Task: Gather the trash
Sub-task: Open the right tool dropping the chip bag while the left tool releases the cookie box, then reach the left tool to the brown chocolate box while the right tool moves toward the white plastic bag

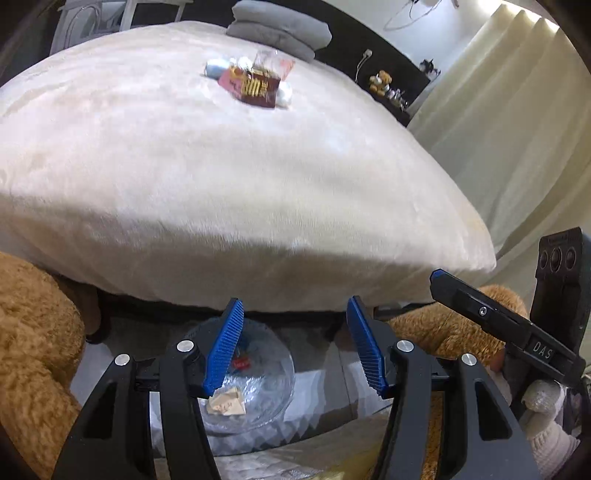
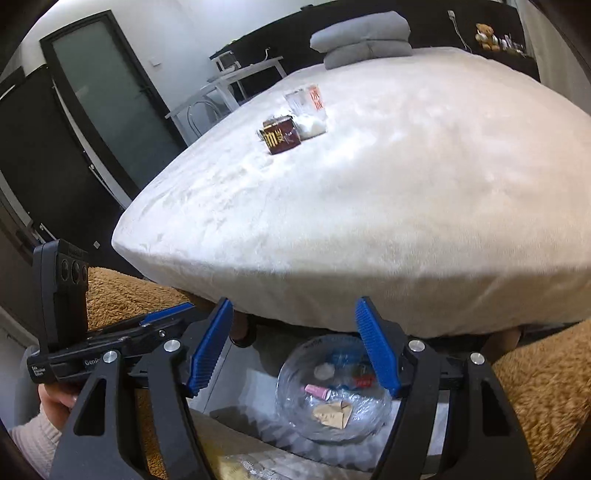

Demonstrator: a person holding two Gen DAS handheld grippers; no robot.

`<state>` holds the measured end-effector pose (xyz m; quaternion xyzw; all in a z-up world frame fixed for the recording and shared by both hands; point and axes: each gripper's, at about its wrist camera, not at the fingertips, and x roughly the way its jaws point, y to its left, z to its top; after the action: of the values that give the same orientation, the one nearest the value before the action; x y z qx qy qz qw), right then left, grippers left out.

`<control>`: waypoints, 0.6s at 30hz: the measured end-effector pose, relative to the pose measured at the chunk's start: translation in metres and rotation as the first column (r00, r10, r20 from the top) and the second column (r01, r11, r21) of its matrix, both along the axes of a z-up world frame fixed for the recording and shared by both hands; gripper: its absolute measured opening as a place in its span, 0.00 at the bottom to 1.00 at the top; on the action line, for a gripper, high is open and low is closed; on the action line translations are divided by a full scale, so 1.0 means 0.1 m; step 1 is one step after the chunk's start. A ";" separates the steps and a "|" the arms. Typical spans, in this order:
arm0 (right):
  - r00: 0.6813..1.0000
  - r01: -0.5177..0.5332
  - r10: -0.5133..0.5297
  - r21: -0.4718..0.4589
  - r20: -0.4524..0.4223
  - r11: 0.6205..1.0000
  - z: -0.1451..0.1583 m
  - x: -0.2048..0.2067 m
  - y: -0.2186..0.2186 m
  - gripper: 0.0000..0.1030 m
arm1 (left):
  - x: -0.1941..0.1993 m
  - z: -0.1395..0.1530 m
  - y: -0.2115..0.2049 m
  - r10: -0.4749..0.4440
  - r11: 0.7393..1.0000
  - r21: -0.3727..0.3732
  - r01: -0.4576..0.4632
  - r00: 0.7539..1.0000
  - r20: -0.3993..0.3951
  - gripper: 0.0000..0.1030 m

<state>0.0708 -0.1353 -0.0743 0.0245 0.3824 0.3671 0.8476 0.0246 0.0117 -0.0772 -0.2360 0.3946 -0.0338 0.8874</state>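
Observation:
A pile of trash lies far out on the cream bed (image 1: 258, 177): a dark red box with gold print (image 1: 255, 86), clear plastic wrappers (image 1: 273, 61) and white tissue (image 1: 285, 96). In the right wrist view the red box (image 2: 281, 138), a clear wrapper (image 2: 308, 99) and tissue (image 2: 312, 127) show on the bed (image 2: 369, 206). A clear glass bowl (image 1: 273, 391) sits low below the bed's edge and holds a tan paper scrap (image 1: 226, 404) and small bits. My left gripper (image 1: 295, 347) is open and empty above it. My right gripper (image 2: 295, 347) is open and empty over the bowl (image 2: 295, 406).
Brown plush fabric (image 1: 33, 350) lies on both sides of the bowl. Folded grey pillows (image 1: 280, 29) sit at the bed's far end. Cream curtains (image 1: 517, 129) hang on the right. A dark door (image 2: 110, 103) and white tables (image 2: 229, 85) stand left of the bed.

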 end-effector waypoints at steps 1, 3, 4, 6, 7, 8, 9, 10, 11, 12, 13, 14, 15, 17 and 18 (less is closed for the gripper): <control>1.000 -0.004 0.004 -0.007 0.017 1.000 0.03 0.03 0.01 0.67 | 0.02 0.04 0.02 0.007 1.000 0.003 -0.007 1.000 0.011 0.55; 0.999 -0.013 0.013 -0.014 0.035 1.000 0.09 0.11 0.05 0.67 | 0.06 0.11 0.09 0.021 1.000 0.009 -0.022 0.999 0.024 0.55; 0.999 -0.018 0.019 -0.019 0.041 1.000 0.12 0.16 0.07 0.67 | 0.08 0.15 0.12 0.029 1.000 0.009 -0.029 0.999 0.028 0.55; 0.999 -0.023 0.025 -0.030 0.045 0.999 0.15 0.26 0.13 0.67 | 0.13 0.20 0.21 0.044 0.999 0.004 -0.044 0.999 0.028 0.55; 0.998 -0.031 0.033 -0.034 0.052 0.999 0.17 0.31 0.15 0.67 | 0.16 0.23 0.25 0.050 0.999 -0.004 -0.050 0.998 0.029 0.55; 0.997 -0.037 0.039 -0.041 0.064 0.998 0.20 0.36 0.19 0.67 | 0.18 0.25 0.31 0.058 0.998 -0.007 -0.058 0.998 0.030 0.55; 0.996 -0.040 0.044 -0.049 0.079 0.998 0.22 0.40 0.22 0.67 | 0.22 0.27 0.35 0.069 0.998 -0.004 -0.069 0.997 0.031 0.55; 0.994 -0.043 0.048 -0.057 0.095 0.997 0.26 0.45 0.25 0.67 | 0.26 0.29 0.38 0.075 0.997 -0.004 -0.075 0.997 0.033 0.55; 0.993 -0.045 0.052 -0.062 0.109 0.997 0.29 0.50 0.27 0.67 | 0.29 0.31 0.41 0.078 0.997 -0.008 -0.078 0.996 0.034 0.55; 0.991 -0.045 0.052 -0.066 0.121 0.997 0.32 0.56 0.28 0.67 | 0.34 0.34 0.45 0.081 0.997 -0.010 -0.080 0.996 0.034 0.56; 0.990 -0.043 0.052 -0.066 0.130 0.997 0.34 0.63 0.29 0.67 | 0.40 0.37 0.48 0.080 0.997 -0.008 -0.080 0.996 0.033 0.56; 0.989 -0.042 0.050 -0.064 0.136 0.997 0.36 0.70 0.29 0.67 | 0.46 0.39 0.50 0.076 0.997 -0.005 -0.076 0.997 0.028 0.55; 0.989 -0.040 0.048 -0.060 0.142 0.997 0.39 0.77 0.29 0.67 | 0.52 0.41 0.53 0.072 0.997 -0.001 -0.072 0.997 0.028 0.55; 0.987 -0.035 0.043 -0.054 0.155 0.998 0.43 0.90 0.28 0.67 | 0.65 0.45 0.56 0.071 0.997 0.012 -0.071 0.997 0.028 0.55; 0.986 -0.033 0.041 -0.054 0.162 0.998 0.45 0.97 0.27 0.67 | 0.70 0.46 0.58 0.071 0.997 0.018 -0.072 0.997 0.026 0.56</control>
<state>0.1677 -0.1080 -0.0288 -0.0345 0.3217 0.3735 0.8693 0.0944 0.0695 -0.0315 -0.2412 0.3747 -0.0013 0.8952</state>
